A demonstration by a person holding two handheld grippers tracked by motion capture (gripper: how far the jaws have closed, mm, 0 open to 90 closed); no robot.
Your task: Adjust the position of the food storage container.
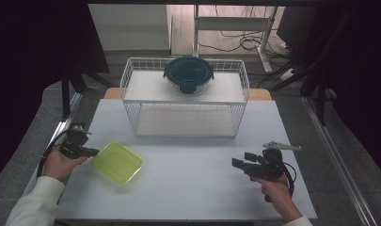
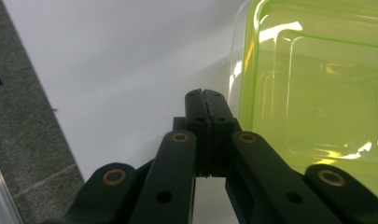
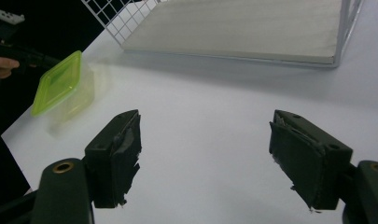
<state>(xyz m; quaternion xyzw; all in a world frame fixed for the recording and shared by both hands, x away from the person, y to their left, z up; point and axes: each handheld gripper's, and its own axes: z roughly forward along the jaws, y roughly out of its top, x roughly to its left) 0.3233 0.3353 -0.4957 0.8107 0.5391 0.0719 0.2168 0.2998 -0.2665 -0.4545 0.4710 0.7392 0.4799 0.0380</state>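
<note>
- Black jaws of the left gripper are pressed together with nothing between them, their tips just beside the rim of the green lid.
- Right gripper stands wide open over the bare white table, well apart from the lid.
- High view adds a wire basket bearing a dark-lidded bowl.

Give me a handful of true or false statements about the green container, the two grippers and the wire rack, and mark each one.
1. The left gripper has its jaws shut beside the green container. True.
2. The right gripper holds the green container. False: its jaws stand open over bare table, with nothing between them.
3. A round bowl with a dark lid sits on top of the wire rack. True.
4. The green container sits inside the wire rack. False: it is on the table in front of the rack, near the left gripper.
</note>
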